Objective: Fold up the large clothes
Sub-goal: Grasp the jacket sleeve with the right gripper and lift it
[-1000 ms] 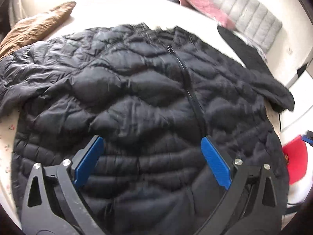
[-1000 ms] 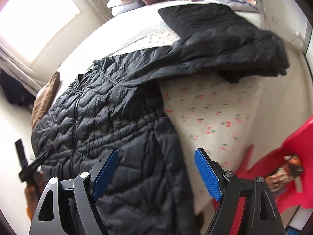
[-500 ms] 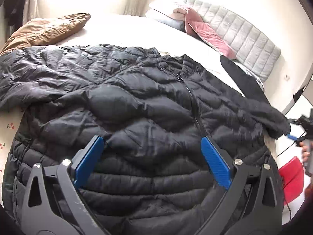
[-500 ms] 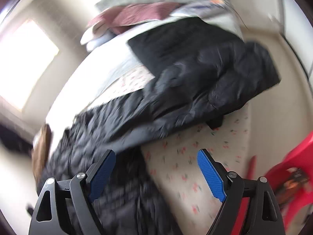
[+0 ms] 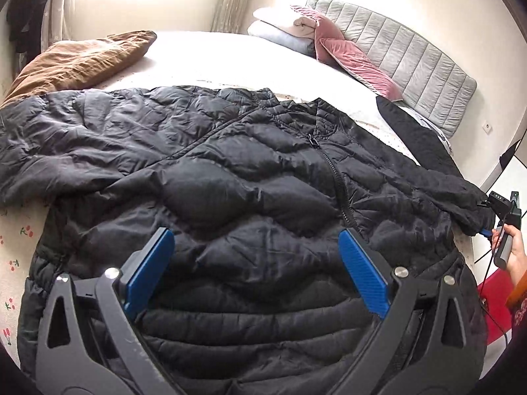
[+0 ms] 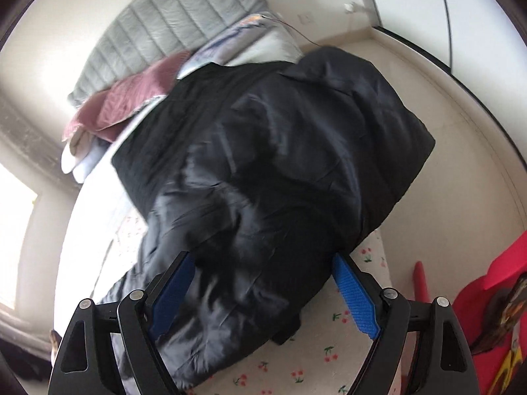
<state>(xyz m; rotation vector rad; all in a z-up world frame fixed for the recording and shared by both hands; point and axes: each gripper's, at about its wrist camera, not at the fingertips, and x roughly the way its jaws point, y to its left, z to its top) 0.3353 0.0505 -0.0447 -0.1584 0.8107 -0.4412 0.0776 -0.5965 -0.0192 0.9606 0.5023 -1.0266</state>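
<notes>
- Left wrist view: my left gripper (image 5: 255, 260), jaws wide and empty, over the zipped black jacket (image 5: 230, 181).
- Right wrist view only: my right gripper (image 6: 263, 291), jaws wide, straddling its sleeve (image 6: 263, 164).

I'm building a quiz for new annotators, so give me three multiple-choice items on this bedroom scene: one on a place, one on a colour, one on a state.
1. Where does the black quilted puffer jacket lie?
A. spread on the cherry-print bed sheet
B. on a hanger
C. on the floor

2. What colour are the pads of the left gripper?
A. red
B. blue
C. green

3. How is the jacket's front zipper?
A. fully undone
B. missing
C. closed along the visible front

Answers: 1 A, the sheet shows around the jacket's edges; 2 B, both pads are blue; 3 C, the two front panels meet along the zipper line.
</notes>
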